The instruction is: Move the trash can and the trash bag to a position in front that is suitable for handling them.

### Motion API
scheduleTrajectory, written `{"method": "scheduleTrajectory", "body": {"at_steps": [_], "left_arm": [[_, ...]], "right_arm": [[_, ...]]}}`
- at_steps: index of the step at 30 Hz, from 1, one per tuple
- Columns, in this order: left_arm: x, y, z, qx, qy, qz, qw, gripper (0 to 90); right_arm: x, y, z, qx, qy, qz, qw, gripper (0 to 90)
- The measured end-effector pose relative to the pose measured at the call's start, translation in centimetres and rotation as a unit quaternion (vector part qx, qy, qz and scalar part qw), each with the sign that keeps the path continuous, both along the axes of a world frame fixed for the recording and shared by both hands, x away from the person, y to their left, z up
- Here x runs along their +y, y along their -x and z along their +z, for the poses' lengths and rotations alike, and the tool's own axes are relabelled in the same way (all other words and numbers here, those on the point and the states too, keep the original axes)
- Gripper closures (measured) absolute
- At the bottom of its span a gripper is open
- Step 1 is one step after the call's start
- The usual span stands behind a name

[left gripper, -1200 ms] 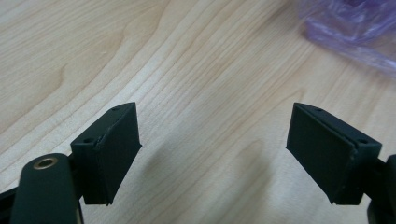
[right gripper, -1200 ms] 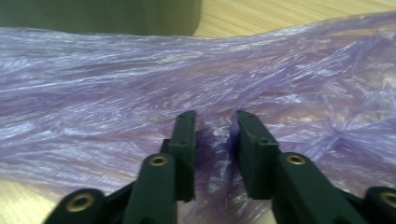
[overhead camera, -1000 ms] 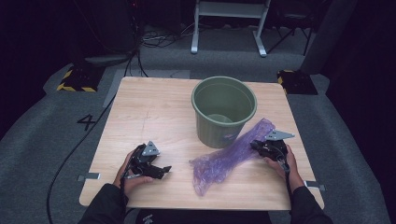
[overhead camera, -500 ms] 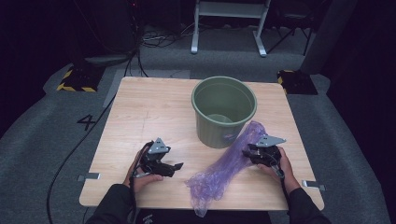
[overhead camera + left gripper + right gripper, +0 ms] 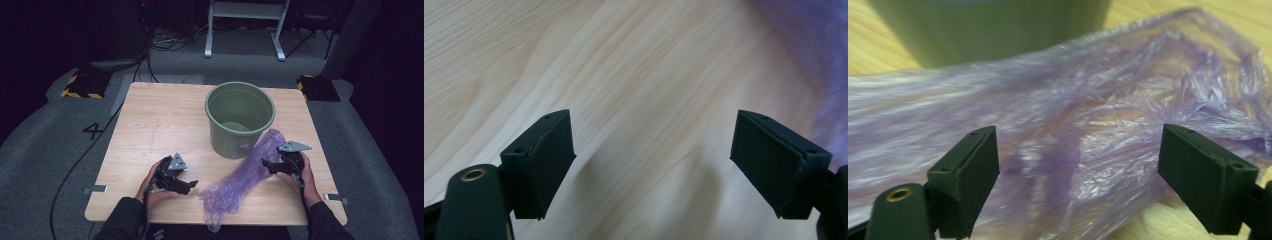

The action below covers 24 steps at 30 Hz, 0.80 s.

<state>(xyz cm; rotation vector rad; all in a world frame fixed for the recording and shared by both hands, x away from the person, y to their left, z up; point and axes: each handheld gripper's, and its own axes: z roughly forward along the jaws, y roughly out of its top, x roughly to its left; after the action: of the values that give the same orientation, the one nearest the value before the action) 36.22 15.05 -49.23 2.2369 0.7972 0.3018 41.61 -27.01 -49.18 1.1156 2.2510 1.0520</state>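
My right gripper (image 5: 274, 166), jaws just spread wide, has let the purple bag (image 5: 239, 181) lie beside the bucket (image 5: 240, 120), while my left gripper (image 5: 186, 185) hovers wide open and empty nearby, ready to regrip.

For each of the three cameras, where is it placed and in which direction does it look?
High view: above the near table edge, looking forward and down at the wooden table, green plastic bucket and crumpled purple plastic bag; both forearms, left gripper and right gripper show.
Left gripper view: on the left gripper, facing the tabletop; two open black jaws.
Right gripper view: on the right gripper, facing bag and bucket; jaws just opened.
Shared: the purple bag appears in all three.
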Motion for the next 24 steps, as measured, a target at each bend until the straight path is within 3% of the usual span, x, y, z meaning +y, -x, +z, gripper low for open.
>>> {"method": "scheduleTrajectory", "body": {"at_steps": [2, 4, 7, 9, 10, 15, 20, 24], "left_arm": [[1.2, -0.5, -0.1, 0.001, -0.001, 0.021, 0.9998, 17.0], [1.6, -0.7, -0.1, 0.001, -0.003, 0.028, 0.9996, 17.1], [2.9, -1.3, -0.4, 0.008, -0.002, 0.052, 0.9986, 17.1], [3.1, -1.4, -0.5, 0.009, -0.004, 0.054, 0.9985, 17.1], [3.2, -1.5, -0.7, 0.009, -0.011, 0.056, 0.9983, 17.0], [3.3, -1.5, -0.8, 0.005, -0.013, 0.054, 0.9985, 16.3], [3.5, -1.5, -1.1, -0.005, -0.002, 0.056, 0.9984, 14.9], [3.6, -1.5, -1.1, -0.008, -0.004, 0.054, 0.9985, 14.9]], "right_arm": [[-0.3, -0.9, -0.5, 0.009, -0.007, -0.024, 0.9996, 22.7], [-0.3, -1.1, -0.7, 0.011, -0.005, -0.029, 0.9995, 23.4], [-0.2, -1.5, -0.9, 0.013, 0.003, -0.033, 0.9994, 35.5], [-0.1, -1.5, -1.0, 0.014, 0.006, -0.030, 0.9994, 36.7], [-0.1, -1.5, -0.9, 0.015, 0.002, -0.028, 0.9995, 45.6], [-0.3, -1.6, -0.9, 0.014, -0.007, -0.021, 0.9997, 65.6], [-0.6, -1.8, -0.9, 0.015, -0.013, -0.015, 0.9997, 77.4], [-0.7, -1.8, -0.9, 0.015, -0.015, -0.014, 0.9997, 81.9]]}}
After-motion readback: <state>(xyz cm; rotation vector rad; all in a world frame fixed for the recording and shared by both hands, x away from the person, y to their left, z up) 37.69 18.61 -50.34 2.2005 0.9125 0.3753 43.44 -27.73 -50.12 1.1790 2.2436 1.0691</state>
